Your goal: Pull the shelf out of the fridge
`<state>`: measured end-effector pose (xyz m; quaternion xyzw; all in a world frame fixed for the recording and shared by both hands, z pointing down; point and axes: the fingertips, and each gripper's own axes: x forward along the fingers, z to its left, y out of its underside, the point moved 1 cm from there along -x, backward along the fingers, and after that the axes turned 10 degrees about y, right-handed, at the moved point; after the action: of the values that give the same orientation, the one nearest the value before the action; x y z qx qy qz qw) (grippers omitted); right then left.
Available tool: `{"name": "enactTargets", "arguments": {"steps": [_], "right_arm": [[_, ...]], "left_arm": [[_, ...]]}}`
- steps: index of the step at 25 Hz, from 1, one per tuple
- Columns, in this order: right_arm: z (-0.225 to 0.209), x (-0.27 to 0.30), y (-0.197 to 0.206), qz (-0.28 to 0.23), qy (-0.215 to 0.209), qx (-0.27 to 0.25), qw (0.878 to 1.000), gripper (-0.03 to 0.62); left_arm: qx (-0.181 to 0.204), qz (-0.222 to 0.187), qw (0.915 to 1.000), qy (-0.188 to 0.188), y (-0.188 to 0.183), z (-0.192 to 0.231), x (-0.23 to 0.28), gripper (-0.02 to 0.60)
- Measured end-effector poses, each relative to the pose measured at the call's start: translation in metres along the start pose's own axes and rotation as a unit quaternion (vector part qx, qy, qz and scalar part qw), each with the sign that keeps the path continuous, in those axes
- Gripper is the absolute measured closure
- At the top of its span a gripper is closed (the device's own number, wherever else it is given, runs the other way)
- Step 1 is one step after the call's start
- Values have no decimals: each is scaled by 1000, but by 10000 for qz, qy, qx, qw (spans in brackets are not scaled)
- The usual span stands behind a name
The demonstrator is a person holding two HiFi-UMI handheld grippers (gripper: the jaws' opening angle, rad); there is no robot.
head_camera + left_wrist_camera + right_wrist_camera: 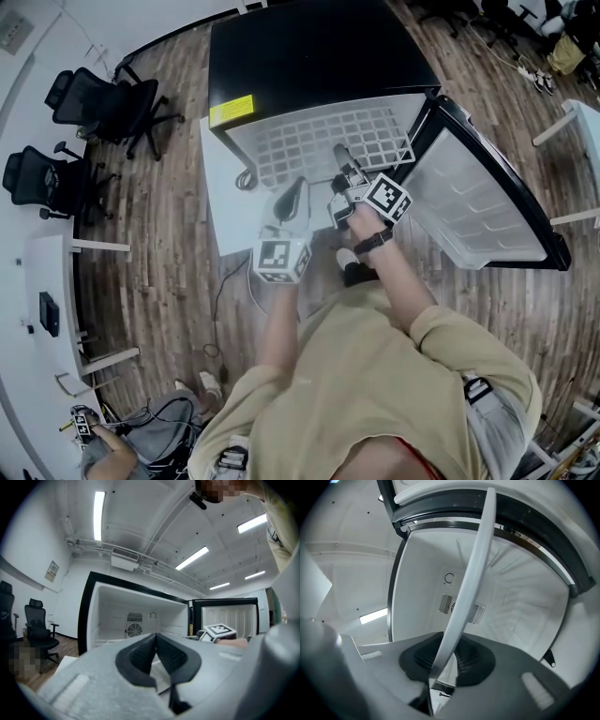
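the right hand-held gripper [451,657] is clamped narrowly on the front bar of the white wire-grid shelf [319,139]. its dark pads sit on either side of that thin white bar, and the rest of the shelf stretches away ahead of it into the black fridge [309,47]. the left hand-held gripper [156,641] hangs just beside it on the left, tips together with nothing between them, and it touches nothing.

the shelf looks partly out already, with most of the grid showing in front of the cabinet. from the head view i cannot tell how much of its back edge is still carried by the side guides.

the main risk is the single hold. one narrow pinch on a smooth, rounded bar can let the bar slip or roll between the pads if the pull gets harder. a pull that is not straight back towards the person could skew the shelf and wedge it against the fridge walls.

once the back edge clears the guides, the far end is likely to drop. the shelf would then pivot in the pads and could twist free onto the wooden floor [169,206], because the left hand-held gripper carries none of the weight. the open white-lined door [473,202] stands just right of the right hand-held gripper, so a swing to that side could knock the shelf corner against it.
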<state>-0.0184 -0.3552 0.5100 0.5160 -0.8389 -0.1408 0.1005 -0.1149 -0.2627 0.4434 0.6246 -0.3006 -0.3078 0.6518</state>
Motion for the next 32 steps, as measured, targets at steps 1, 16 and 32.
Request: {"name": "enactTargets", "arguments": {"steps": [1,16,32], "right_arm": [[0,-3,1,-14,18,34,10000,530],[9,-75,24,-217,176,-233,9993,560],[85,-167,0,-1273,988,-5786,7995,565]], "left_arm": [[18,-19,10000,11,-1,-2,-3,578],[-25,-477,9988,81,-24,-21,-50,578],[332,-301,9990,7,-9,-33,-70,578]]}}
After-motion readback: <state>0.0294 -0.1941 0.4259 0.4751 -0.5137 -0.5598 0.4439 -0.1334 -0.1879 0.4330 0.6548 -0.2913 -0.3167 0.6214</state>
